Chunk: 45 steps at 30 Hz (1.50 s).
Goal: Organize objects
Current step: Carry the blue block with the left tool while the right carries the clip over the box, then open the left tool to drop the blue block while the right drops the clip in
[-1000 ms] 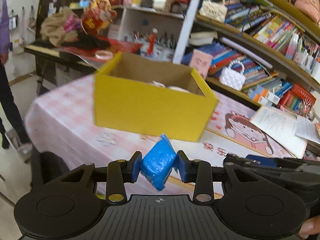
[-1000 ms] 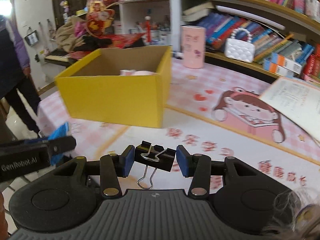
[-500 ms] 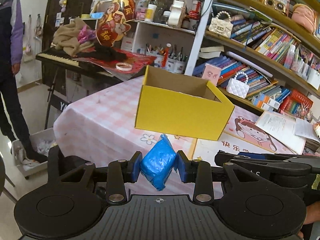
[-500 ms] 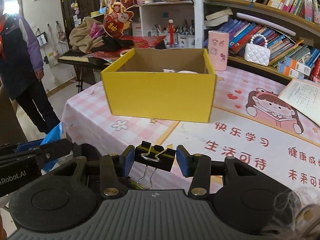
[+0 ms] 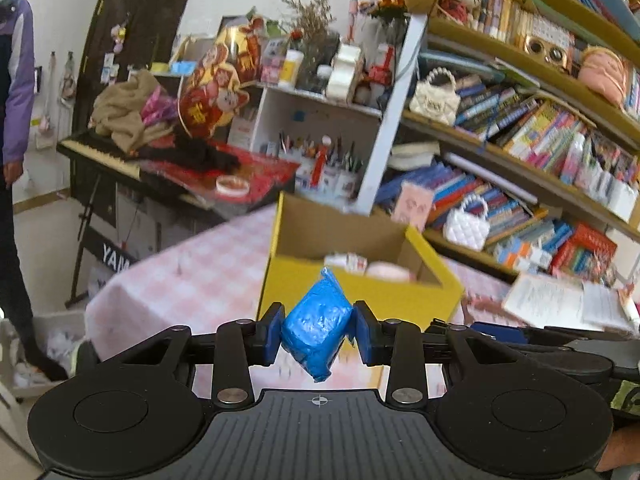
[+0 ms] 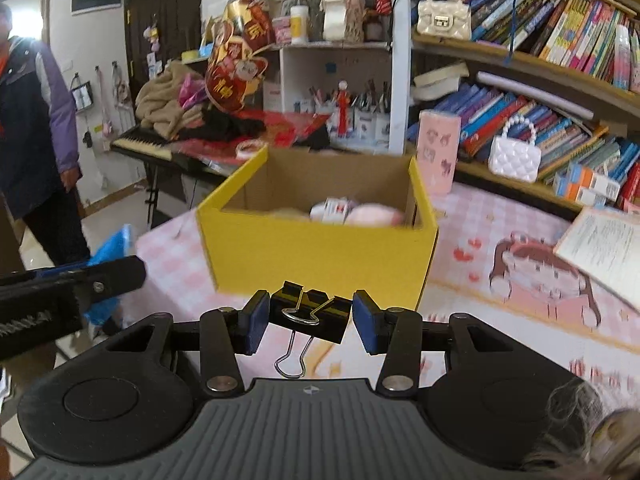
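Nearest in the left wrist view, the left tongs are clamped on a blue packet, its crinkled wrapper pinched between the two blue pads and tilted, one corner poking up and another hanging below. In the right wrist view, the right tongs are clamped on a black binder clip, held by its body with one wire handle dangling beneath and the other folded across the top. The left tongs also show at the left edge of that view, with the blue packet sticking out past them.

Just beyond both tongs stands an open yellow box on the counter, which is covered by a pink checked cloth with a cartoon girl printed on it. Inside the box lie a few pale, pinkish items, too blurred to name. An open booklet rests on the counter to the right of the box, and a pink cup stands behind its right rear corner.

Farther back, bookshelves crammed with books run along the right, carrying two small quilted handbags. To the left is a keyboard piled with cloth, and a person in a purple-sleeved jacket stands on the floor at the far left.
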{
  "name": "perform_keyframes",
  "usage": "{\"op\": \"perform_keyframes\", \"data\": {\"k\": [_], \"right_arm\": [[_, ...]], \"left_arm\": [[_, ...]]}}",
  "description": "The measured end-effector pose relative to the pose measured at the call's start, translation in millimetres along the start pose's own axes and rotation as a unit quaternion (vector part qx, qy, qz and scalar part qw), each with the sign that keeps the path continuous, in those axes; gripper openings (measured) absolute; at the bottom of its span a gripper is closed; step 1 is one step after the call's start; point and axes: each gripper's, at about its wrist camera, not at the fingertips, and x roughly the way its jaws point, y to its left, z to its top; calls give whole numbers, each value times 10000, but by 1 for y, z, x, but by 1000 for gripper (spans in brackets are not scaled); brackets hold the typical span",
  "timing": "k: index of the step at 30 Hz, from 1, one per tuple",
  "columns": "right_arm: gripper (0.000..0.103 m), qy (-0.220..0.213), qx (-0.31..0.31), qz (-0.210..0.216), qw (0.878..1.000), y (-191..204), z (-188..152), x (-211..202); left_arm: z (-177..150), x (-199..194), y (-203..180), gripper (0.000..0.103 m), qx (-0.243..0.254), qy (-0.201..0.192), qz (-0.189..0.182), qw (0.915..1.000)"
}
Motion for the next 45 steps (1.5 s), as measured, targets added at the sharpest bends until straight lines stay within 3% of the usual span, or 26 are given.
{"op": "perform_keyframes", "data": {"k": [7,17,28,34,40,45], "right_arm": [[43,-426,22,-115,9990,-25,53,36],[43,-593,-389,-282,9971,-63,103,113],[43,264,-1376,121,9901,-76,101,195],[43,931,-2067,475,9728,-66,98,229],[43,1403,-2232,748,9617,-63,98,240],[42,1474,-2367,817,9569,-59,96,240]], "left_arm": [[39,51,-11,35,130,-267,16,9996],[71,133,-41,35,345,-162,123,9992],[68,214,-55,35,727,661,441,9942],[57,246,-58,35,939,1237,648,9858],[50,258,-60,35,1006,1548,760,9799],[49,260,-62,36,1052,1706,822,9763]]}}
